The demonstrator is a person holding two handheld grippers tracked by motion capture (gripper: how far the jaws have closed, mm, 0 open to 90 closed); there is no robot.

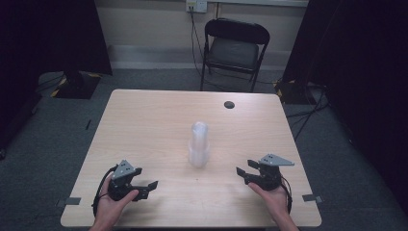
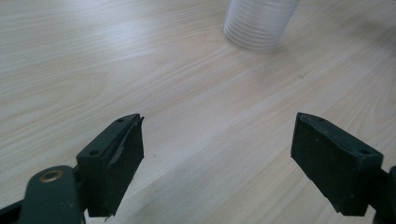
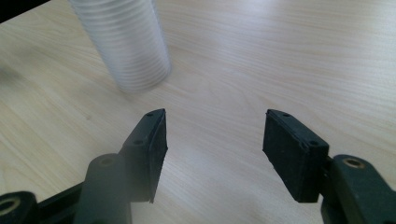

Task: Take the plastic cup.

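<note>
A tall stack of clear plastic cups stands upside down near the middle of the wooden table. My left gripper rests low at the front left, held by a hand, its jaws open and empty. My right gripper sits at the front right, also open and empty. In the left gripper view the cup stack is ahead and to the right of the open gripper. In the right gripper view the cup stack stands ahead and to the left of the open gripper.
A black folding chair stands beyond the table's far edge. A dark round cable hole sits near the table's far right. Tape marks lie on the carpet by the front corners. Cables run along the floor at right.
</note>
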